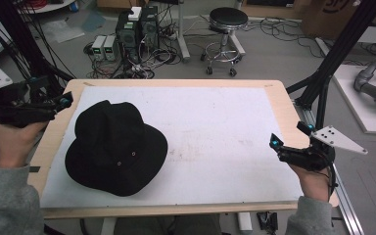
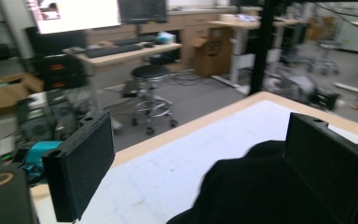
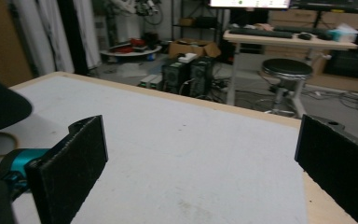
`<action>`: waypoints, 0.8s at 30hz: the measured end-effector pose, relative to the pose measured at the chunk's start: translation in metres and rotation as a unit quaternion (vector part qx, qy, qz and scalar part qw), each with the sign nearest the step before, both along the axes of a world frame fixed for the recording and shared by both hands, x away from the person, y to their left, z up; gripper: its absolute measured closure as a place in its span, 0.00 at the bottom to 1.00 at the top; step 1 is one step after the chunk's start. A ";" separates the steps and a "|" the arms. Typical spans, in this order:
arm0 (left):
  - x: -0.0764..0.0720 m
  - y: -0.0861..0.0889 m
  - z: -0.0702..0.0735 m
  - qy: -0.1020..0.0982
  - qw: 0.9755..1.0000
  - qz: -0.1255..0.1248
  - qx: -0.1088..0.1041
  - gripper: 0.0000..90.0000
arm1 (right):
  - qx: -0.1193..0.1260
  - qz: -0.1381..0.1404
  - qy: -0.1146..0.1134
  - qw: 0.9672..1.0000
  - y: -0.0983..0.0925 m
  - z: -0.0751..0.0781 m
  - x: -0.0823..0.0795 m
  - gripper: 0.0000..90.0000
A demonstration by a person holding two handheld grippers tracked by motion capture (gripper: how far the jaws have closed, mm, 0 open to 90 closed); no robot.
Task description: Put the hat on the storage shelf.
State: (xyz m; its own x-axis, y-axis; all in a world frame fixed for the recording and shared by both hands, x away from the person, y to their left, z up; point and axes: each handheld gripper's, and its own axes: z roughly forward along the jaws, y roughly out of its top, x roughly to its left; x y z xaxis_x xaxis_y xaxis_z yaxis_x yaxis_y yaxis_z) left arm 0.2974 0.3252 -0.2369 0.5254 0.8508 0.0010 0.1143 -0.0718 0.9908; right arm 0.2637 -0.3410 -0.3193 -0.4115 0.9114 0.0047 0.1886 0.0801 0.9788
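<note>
black hat [image 1: 115, 147] lies on the table just right of the wide-open left gripper [image 1: 63, 102].

A black bucket hat [image 1: 116, 147] lies crown up on the white mat [image 1: 215, 142] of the desk, at about nine o'clock on the mat, its left brim close to the mat's left edge. The soft crown is slightly dented, the brim spreads flat all round, and two small metal eyelets show on the side at five o'clock. In the left gripper view its dark crown [image 2: 242, 186] bulges at the bottom.
</note>
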 end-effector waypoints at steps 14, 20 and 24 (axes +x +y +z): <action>-0.024 0.017 -0.043 0.019 0.994 0.110 -0.001 0.10 | 0.010 -0.051 -0.003 0.999 -0.003 -0.007 0.003 0.02; -0.033 0.024 -0.065 0.031 0.989 0.141 -0.012 0.11 | 0.015 -0.063 -0.001 0.998 -0.004 -0.010 0.002 0.02; -0.033 0.027 -0.073 0.045 0.987 0.152 -0.012 0.10 | 0.025 -0.075 0.001 0.997 -0.006 -0.013 0.002 0.02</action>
